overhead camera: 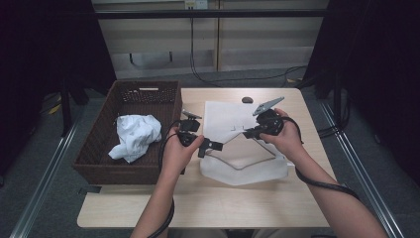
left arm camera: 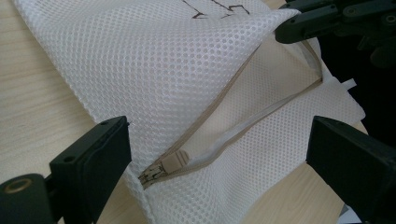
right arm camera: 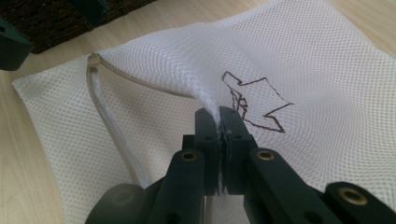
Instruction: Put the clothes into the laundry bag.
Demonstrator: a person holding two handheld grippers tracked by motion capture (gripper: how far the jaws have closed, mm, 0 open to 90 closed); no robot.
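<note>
Right gripper [right arm camera: 218, 122] with two black jaws pinched tight on a raised fold of white mesh laundry bag [right arm camera: 154, 60] with beige zipper trim [right arm camera: 109, 119]. Bag spread across pale wooden table [right arm camera: 21, 163]. Dark outlined arrow drawing [right arm camera: 254, 100] just beyond jaw tips. Dark woven basket [right arm camera: 56, 16] at upper left.

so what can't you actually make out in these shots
- Inside of the mesh bag: left gripper view, hidden beyond the unzipped opening by the lifted top layer.
- Drawn mark: right gripper view, partly covered by the right gripper.
- What the white cloth in the basket is: high view, crumpled and too small.
</note>
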